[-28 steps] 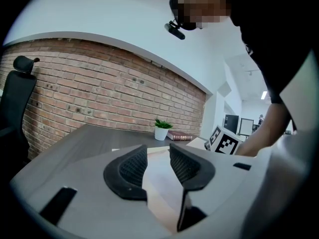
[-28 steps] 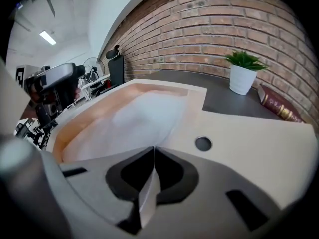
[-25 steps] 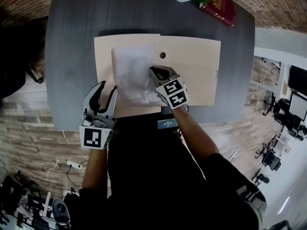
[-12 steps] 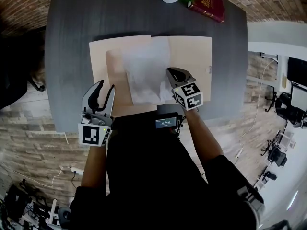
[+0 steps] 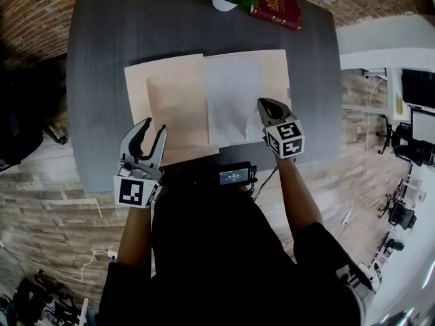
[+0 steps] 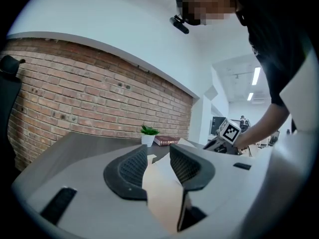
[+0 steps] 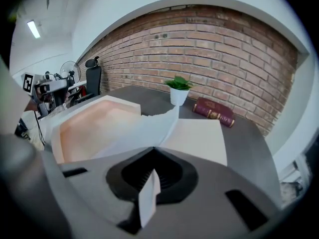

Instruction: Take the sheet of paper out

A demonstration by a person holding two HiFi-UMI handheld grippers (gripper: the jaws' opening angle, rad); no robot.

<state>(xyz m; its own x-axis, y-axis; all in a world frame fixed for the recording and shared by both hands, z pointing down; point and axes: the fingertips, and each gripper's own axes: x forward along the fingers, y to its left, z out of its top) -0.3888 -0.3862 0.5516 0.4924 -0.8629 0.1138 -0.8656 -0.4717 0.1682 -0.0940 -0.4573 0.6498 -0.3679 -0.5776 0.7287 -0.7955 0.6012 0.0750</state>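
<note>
The right claw [image 5: 265,106] is clenching on the near right corner of the sheet [image 5: 234,100], and its own view is showing that corner pinched edge-on between the 2 jaws. The sheet is lying over the right leaf of the open folder [image 5: 170,107] on the counter [image 5: 102,60], with its held corner lifting. The left leaf is showing bare, so the sheet is looking to be already out of that side. The left claw [image 5: 153,129] is standing released at the folder's near left edge, with the card sitting between its spread jaws but not visibly squeezed. Judging by this, most of the pull is done; what is remaining is carrying the sheet clear of the folder and letting it go
</note>
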